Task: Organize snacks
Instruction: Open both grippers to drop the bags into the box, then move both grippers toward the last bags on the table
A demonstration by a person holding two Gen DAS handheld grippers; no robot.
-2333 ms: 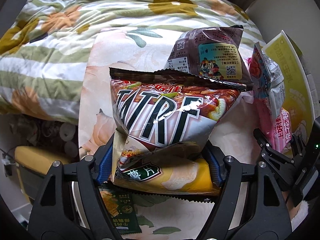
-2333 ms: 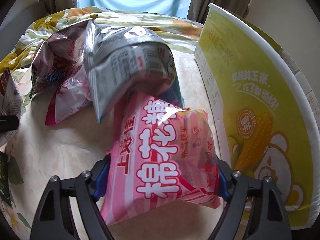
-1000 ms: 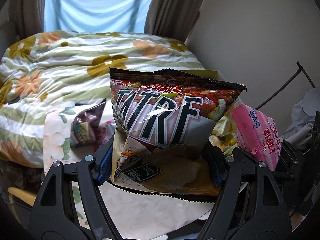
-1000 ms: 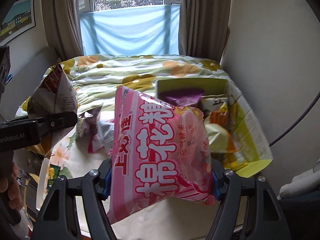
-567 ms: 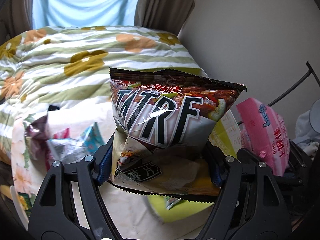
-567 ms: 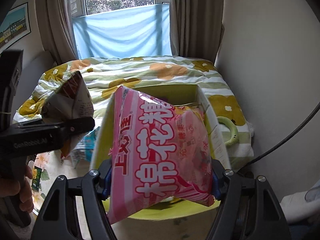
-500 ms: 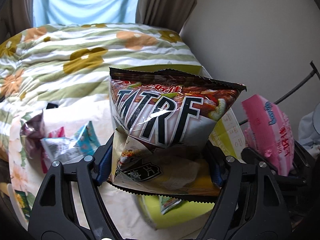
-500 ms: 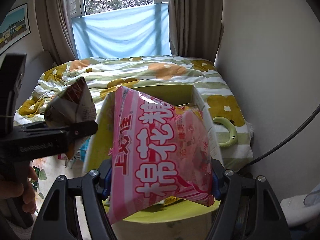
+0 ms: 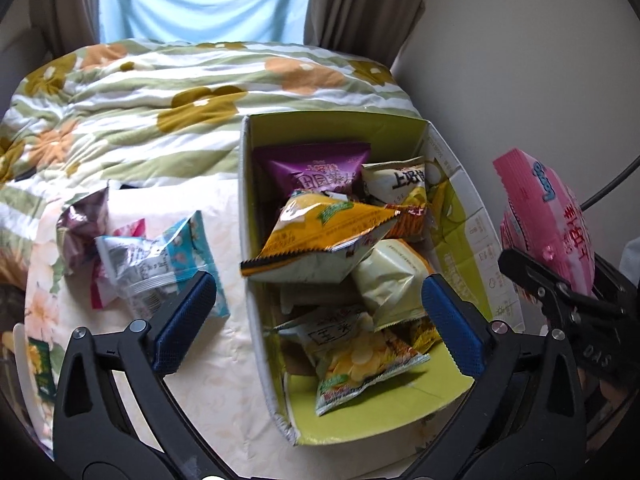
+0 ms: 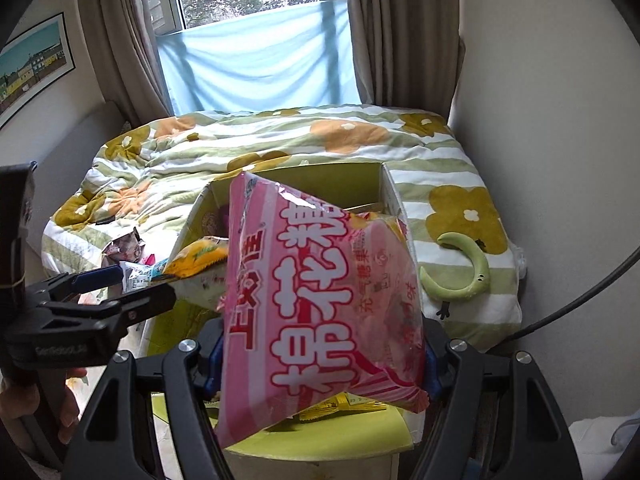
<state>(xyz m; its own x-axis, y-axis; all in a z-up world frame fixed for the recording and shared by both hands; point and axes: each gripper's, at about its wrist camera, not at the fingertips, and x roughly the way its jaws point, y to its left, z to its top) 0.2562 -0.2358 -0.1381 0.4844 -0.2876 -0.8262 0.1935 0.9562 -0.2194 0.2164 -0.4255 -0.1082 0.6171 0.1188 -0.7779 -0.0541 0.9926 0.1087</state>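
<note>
the left gripper [image 9: 316, 322] hangs with its blue-padded fingers [image 9: 184, 320] spread wide and nothing between them, straddling the left wall of the green cardboard box [image 9: 400, 420]. inside the box lies a heap of snack bags: a yellow-and-silver chip bag [image 9: 320, 242] on top, a purple bag [image 9: 316, 170] toward the far wall, a pale green bag [image 9: 390, 282] and a corn snack bag [image 9: 360, 364] nearer the fingers. to the left of the box, on the floral table [image 9: 224, 396], sit a blue-and-silver packet [image 9: 160, 266] and a dark purple packet [image 9: 82, 224]. the right gripper [image 10: 320, 356] has its fingers pinching the pink marshmallow bag [image 10: 320, 304], held upright above the near end of the box. beyond lies a flowered bed quilt [image 10: 280, 140] with a green crescent toy [image 10: 464, 270] on it.
</note>
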